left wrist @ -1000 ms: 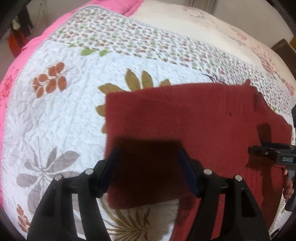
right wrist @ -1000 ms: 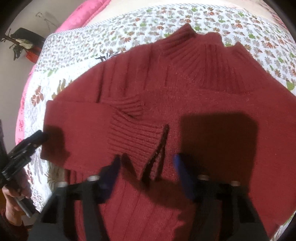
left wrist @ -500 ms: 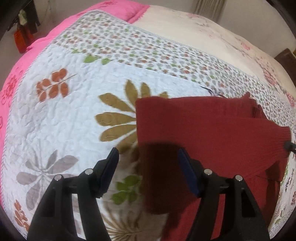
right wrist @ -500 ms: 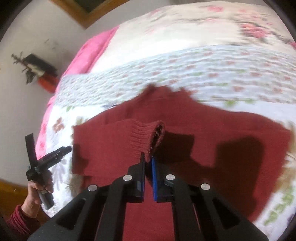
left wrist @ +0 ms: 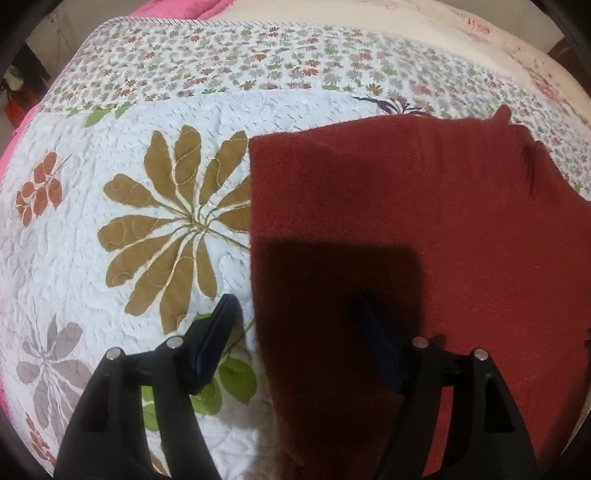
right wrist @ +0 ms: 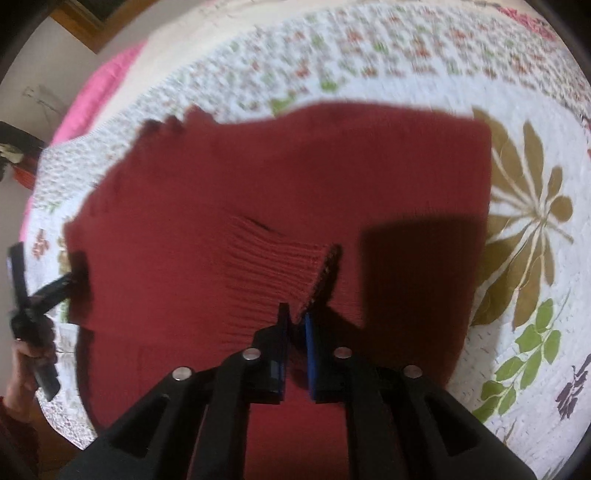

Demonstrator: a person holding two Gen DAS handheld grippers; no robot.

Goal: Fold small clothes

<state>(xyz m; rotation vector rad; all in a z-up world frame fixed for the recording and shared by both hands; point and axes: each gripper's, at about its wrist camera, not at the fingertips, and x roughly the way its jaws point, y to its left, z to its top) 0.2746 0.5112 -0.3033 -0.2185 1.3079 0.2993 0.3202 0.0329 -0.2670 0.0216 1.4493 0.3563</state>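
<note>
A dark red knitted sweater lies flat on the flowered quilt. Its straight left edge runs between the fingers of my left gripper, which hovers open just above it and holds nothing. In the right wrist view the sweater fills the middle. My right gripper is shut on the ribbed sleeve cuff, lifted a little off the body of the sweater. The left gripper shows at the sweater's far left edge, held by a hand.
The quilt carries large olive flowers and green leaves and covers the bed. A pink blanket and a cream floral sheet lie beyond it. A wall and dark items stand past the bed's far left side.
My right gripper closed on the sleeve cuff, lifted it and carried it across the sweater's body. The left gripper stayed open and shifted along the sweater's left edge.
</note>
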